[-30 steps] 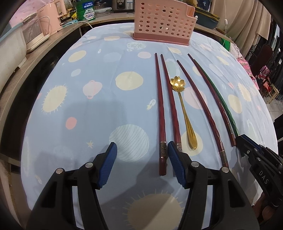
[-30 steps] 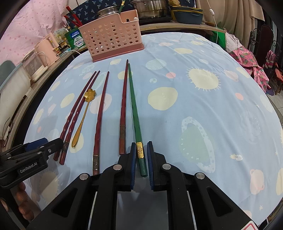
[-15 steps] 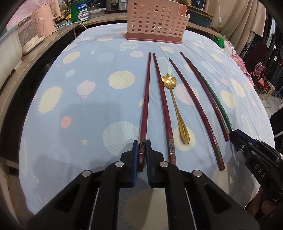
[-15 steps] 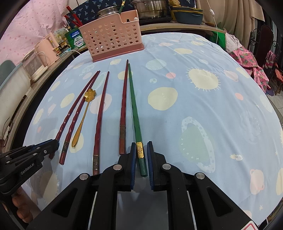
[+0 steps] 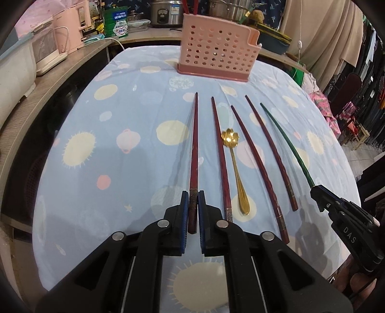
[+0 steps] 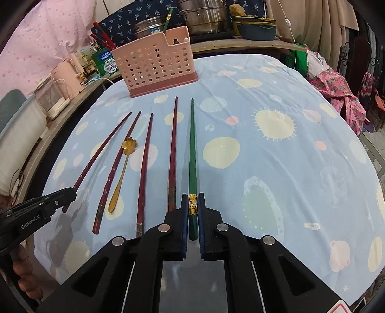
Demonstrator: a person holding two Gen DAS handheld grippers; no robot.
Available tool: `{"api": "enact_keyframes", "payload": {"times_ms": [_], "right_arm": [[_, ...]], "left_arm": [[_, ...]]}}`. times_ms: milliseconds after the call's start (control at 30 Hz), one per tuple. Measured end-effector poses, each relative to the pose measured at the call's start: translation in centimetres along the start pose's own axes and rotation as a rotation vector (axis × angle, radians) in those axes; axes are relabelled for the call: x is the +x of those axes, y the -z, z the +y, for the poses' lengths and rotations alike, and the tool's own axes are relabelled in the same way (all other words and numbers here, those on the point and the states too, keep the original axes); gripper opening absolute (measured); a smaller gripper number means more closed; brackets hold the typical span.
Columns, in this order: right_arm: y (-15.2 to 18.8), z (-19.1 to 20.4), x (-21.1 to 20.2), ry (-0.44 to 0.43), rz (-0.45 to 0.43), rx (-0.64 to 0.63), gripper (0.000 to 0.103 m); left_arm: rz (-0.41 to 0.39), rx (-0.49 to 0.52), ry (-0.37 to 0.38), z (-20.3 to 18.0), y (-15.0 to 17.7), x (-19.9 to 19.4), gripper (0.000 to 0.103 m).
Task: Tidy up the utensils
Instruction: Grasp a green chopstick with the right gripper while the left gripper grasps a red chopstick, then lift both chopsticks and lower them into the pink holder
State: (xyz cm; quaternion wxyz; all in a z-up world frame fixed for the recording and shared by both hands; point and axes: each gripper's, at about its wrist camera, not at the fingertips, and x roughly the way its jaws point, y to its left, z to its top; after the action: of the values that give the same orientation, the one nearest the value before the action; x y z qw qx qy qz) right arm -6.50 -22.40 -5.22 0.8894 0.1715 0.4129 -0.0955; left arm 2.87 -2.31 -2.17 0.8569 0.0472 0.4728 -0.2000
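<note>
My left gripper (image 5: pixel 192 202) is shut on the thick end of a dark red chopstick (image 5: pixel 194 149), lifted off the cloth and pointing at the pink perforated utensil basket (image 5: pixel 216 60). My right gripper (image 6: pixel 192 204) is shut on the thick end of a green chopstick (image 6: pixel 192 149), also raised. Three more red chopsticks (image 5: pixel 220 149) and a gold flower-bowl spoon (image 5: pixel 234 163) lie side by side on the tablecloth between the grippers. The basket (image 6: pixel 156 67) holds a few chopsticks.
The table wears a light blue planet-print cloth (image 5: pixel 120 144). Behind the basket a counter carries a pink appliance (image 5: pixel 69 29), steel pots (image 6: pixel 204 16) and boxes. Clothes hang at the right (image 6: pixel 341 96).
My left gripper slid left and closed on the leftmost red chopstick, then lifted it. My right gripper kept its hold on the green chopstick and raised it off the cloth.
</note>
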Motion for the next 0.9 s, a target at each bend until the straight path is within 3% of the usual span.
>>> {"api": "enact_keyframes", "payload": {"times_ms": [900], "right_arm": [[-11.4,0.5,-7.2,-0.074,-0.301,0.035,0.007]], "left_arm": [[-0.290,-0.040,-0.004,1.4,-11.6,-6.9,0.007]]}}
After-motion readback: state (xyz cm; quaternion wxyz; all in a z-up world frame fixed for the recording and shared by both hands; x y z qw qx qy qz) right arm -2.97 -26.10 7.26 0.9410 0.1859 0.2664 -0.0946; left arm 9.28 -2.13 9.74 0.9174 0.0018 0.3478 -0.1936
